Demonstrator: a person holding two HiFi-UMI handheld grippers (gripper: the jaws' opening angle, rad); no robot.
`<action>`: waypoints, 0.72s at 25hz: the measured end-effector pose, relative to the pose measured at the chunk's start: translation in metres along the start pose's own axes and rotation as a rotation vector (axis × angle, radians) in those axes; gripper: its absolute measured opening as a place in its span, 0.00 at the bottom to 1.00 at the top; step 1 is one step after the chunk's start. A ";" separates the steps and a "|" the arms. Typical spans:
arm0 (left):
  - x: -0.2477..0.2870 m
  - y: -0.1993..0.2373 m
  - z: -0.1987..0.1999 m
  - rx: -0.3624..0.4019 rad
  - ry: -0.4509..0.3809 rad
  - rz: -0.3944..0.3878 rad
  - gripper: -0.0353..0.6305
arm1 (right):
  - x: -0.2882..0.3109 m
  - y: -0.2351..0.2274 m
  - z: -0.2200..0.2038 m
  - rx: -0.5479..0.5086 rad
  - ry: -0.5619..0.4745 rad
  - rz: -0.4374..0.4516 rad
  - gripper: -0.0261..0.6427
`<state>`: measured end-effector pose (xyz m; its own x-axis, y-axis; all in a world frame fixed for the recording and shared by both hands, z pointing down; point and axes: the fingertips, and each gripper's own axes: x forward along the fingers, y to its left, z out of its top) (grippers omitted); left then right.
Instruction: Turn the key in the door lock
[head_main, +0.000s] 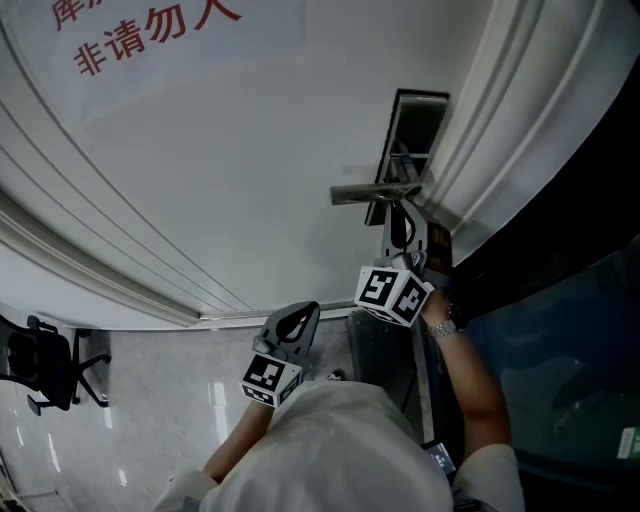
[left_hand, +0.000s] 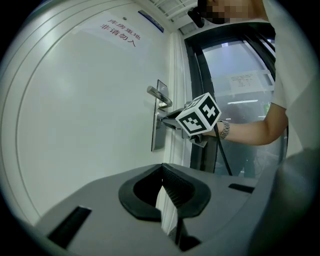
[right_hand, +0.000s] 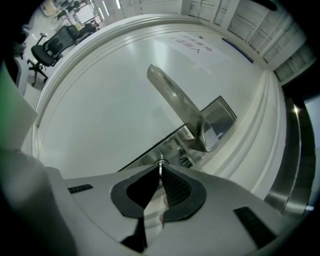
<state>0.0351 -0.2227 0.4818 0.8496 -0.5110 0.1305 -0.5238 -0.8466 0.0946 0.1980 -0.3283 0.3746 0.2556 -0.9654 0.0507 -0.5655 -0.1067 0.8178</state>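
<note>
The white door (head_main: 250, 150) carries a metal lock plate (right_hand: 220, 117) with a lever handle (right_hand: 175, 100) standing out from it. My right gripper (right_hand: 160, 167) is up against the plate below the handle, shut on the thin metal key (right_hand: 160, 163) that shows at its tips. In the head view the right gripper (head_main: 408, 255) sits under the handle (head_main: 375, 192); the left gripper view shows it (left_hand: 166, 121) at the plate (left_hand: 158, 137). My left gripper (left_hand: 162, 169) hangs back from the door, lower and to the left (head_main: 300, 318), shut with nothing in it.
A dark door frame and glass panel (head_main: 560, 300) run along the right of the door. A sign with red characters (head_main: 150, 35) is stuck high on the door. A black office chair (head_main: 45, 365) stands on the glossy floor at far left. A hand with a wristwatch (head_main: 445, 325) holds the right gripper.
</note>
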 end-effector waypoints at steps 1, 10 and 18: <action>0.000 0.000 0.000 0.000 0.000 0.002 0.06 | 0.000 -0.001 0.000 0.043 0.005 -0.002 0.07; 0.001 0.002 -0.003 0.003 0.010 0.014 0.06 | 0.003 -0.008 0.001 0.491 0.048 0.023 0.06; 0.000 0.004 -0.006 -0.002 0.019 0.023 0.06 | 0.004 -0.011 -0.007 0.958 0.047 0.074 0.06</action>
<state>0.0326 -0.2250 0.4879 0.8358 -0.5278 0.1511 -0.5436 -0.8341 0.0936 0.2109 -0.3295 0.3694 0.2128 -0.9693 0.1235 -0.9767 -0.2148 -0.0024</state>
